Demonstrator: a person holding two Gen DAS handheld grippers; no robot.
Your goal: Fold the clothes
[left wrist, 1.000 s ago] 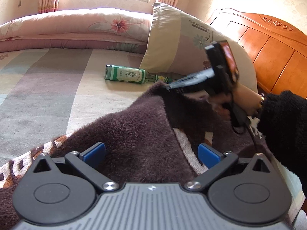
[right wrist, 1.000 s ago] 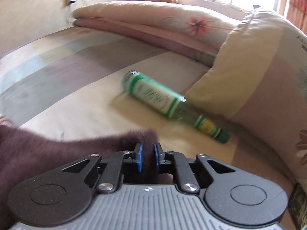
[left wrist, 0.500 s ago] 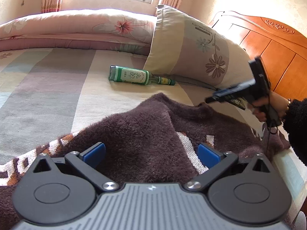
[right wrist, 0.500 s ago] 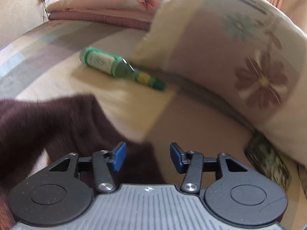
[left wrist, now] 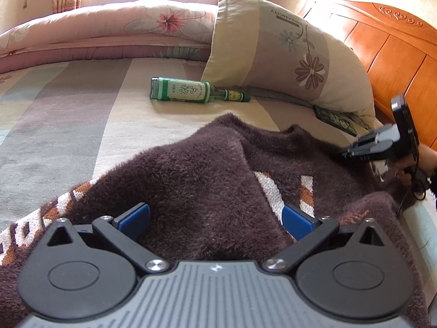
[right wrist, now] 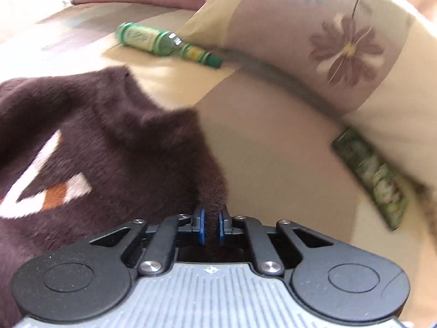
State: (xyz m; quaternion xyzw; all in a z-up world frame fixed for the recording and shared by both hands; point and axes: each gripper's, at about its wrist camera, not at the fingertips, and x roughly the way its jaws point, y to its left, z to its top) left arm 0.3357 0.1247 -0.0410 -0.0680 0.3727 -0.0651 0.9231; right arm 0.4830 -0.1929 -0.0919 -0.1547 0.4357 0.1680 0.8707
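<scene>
A fuzzy dark-brown sweater (left wrist: 204, 169) with white and orange pattern lies rumpled on the striped bed. My left gripper (left wrist: 215, 218) hovers over its near part, open, blue pads wide apart and fabric bulging between them without being pinched. In the right wrist view my right gripper (right wrist: 210, 225) is shut on a narrow edge of the sweater (right wrist: 109, 136) at its right side. The left wrist view shows that right gripper (left wrist: 348, 153) low at the sweater's far right, held by a hand in a dark sleeve.
A green glass bottle (left wrist: 191, 90) lies on its side beyond the sweater, by a flowered pillow (left wrist: 286, 54). A green patterned packet (right wrist: 374, 177) sticks out from under the pillow. An orange wooden headboard (left wrist: 396, 54) stands right; a folded quilt (left wrist: 109, 27) lies at the back.
My right gripper let go of the sweater's far edge, opened, swung right and down, and has shut on the sweater's right edge. The left gripper stayed put, open.
</scene>
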